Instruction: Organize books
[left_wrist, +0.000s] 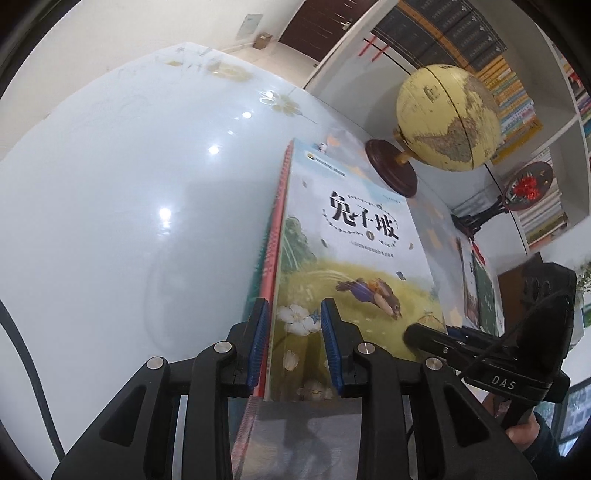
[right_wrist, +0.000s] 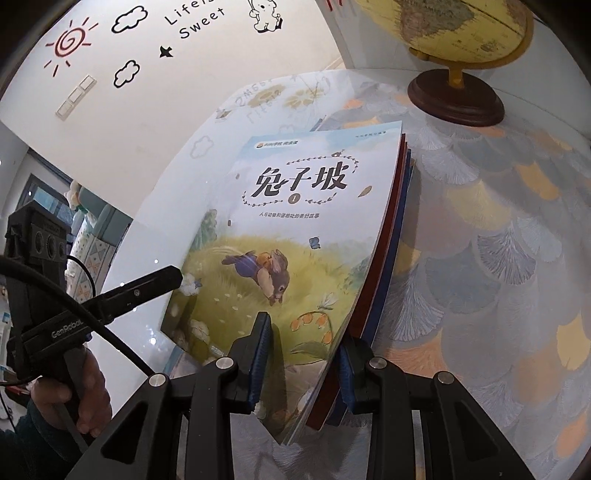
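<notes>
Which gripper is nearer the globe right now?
Right. The right gripper grips the book stack on the edge facing the globe; the left gripper straddles the opposite edge, farther away.

The top book (right_wrist: 280, 236) is covered in pale sky blue and meadow green, with black title characters and a brown rabbit in a blue jacket. Beneath it, red and dark blue book edges (right_wrist: 388, 258) are seen. The globe (left_wrist: 448, 118) is coloured cream-yellow on a dark reddish-brown base. The tablecloth (right_wrist: 498, 240) is patterned with fan-shaped scales (grey, orange, yellow). Blue pads (left_wrist: 258, 343) are fitted to black gripper fingers.
</notes>
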